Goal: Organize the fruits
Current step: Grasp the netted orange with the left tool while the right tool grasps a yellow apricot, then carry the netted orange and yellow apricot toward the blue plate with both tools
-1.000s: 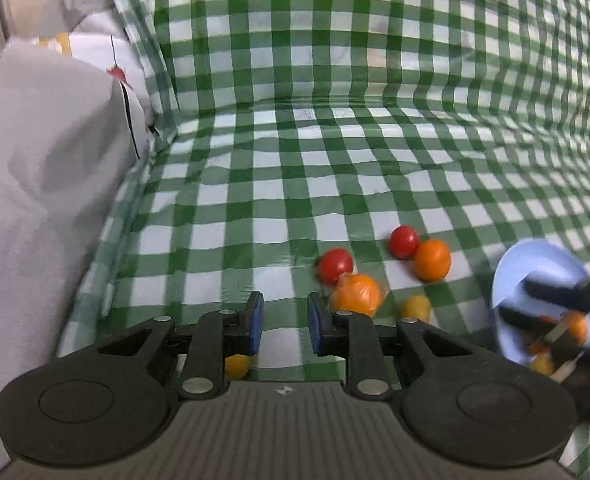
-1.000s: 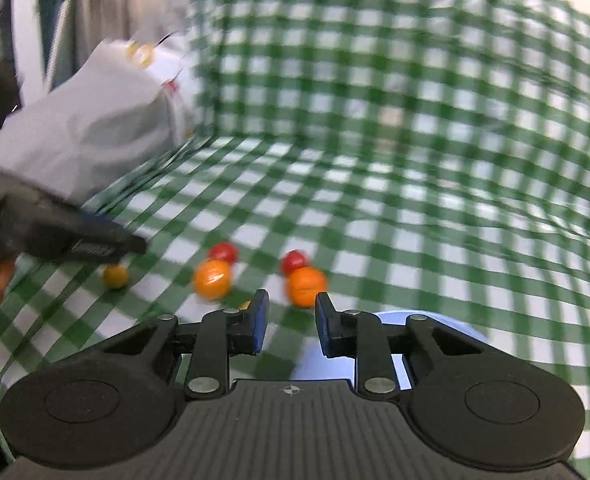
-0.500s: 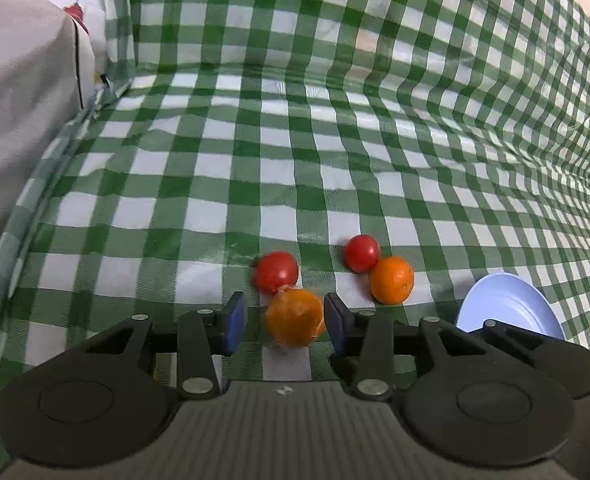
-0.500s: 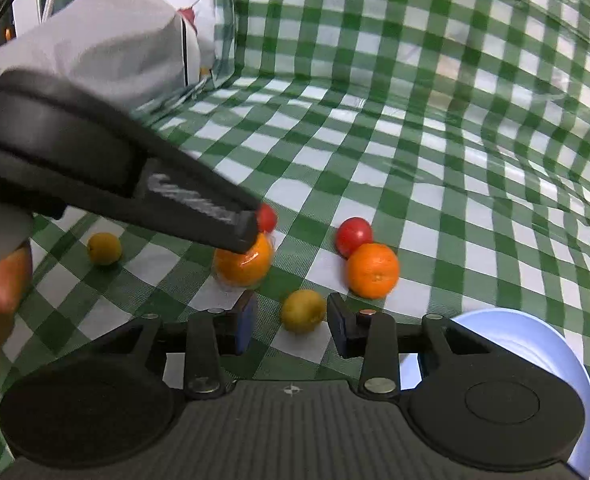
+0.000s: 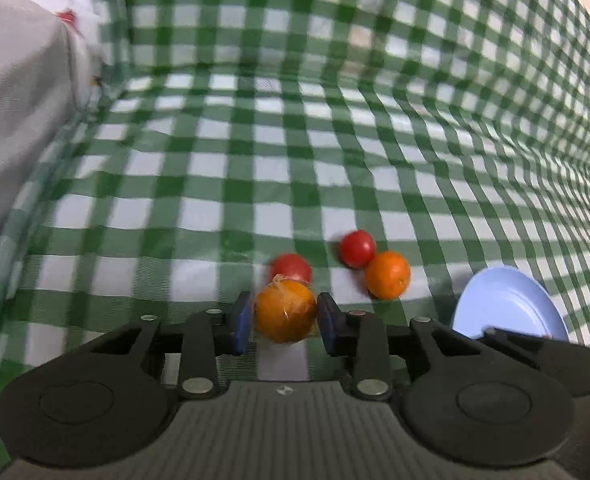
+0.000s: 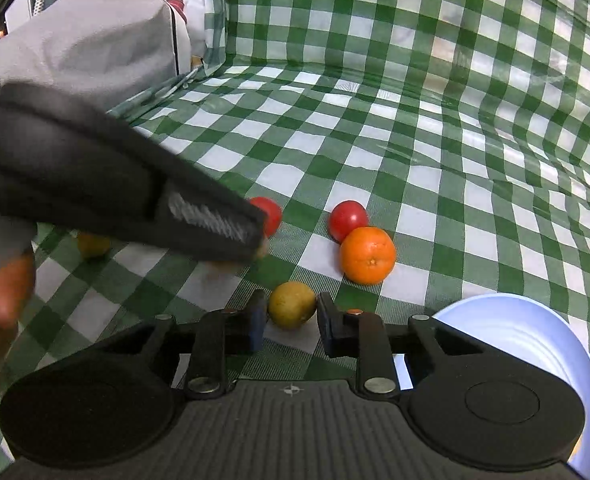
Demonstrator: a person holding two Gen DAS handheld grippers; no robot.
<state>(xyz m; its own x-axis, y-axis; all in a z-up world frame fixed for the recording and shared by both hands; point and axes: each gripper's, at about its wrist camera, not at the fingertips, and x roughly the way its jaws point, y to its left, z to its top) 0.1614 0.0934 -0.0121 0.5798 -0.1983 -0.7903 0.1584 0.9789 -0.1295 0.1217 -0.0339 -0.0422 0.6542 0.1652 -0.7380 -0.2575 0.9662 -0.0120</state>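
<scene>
A plastic-wrapped orange [image 5: 285,312] sits between the blue pads of my left gripper [image 5: 284,322]. The jaws are closing and both pads touch the orange. Just behind it lies a red tomato [image 5: 291,267]. In the right wrist view a small yellow-green fruit [image 6: 292,305] is pinched between the pads of my right gripper [image 6: 291,318], which is shut on it on the checked cloth. A second tomato [image 6: 347,216] and a bare orange [image 6: 367,255] lie together further back. The pale blue plate [image 6: 527,336] is at the lower right.
The left gripper's black body [image 6: 135,184] crosses the right wrist view, with a person's hand [image 6: 7,292] behind it. Another small yellow fruit [image 6: 93,245] lies at the left. A grey cloth bundle [image 6: 95,40] borders the green checked cloth [image 5: 295,140], which rises at the back.
My left gripper moved over the wrapped orange, opened, and its pads closed in on it. My right gripper came down to the yellow-green fruit, opened, then closed on it.
</scene>
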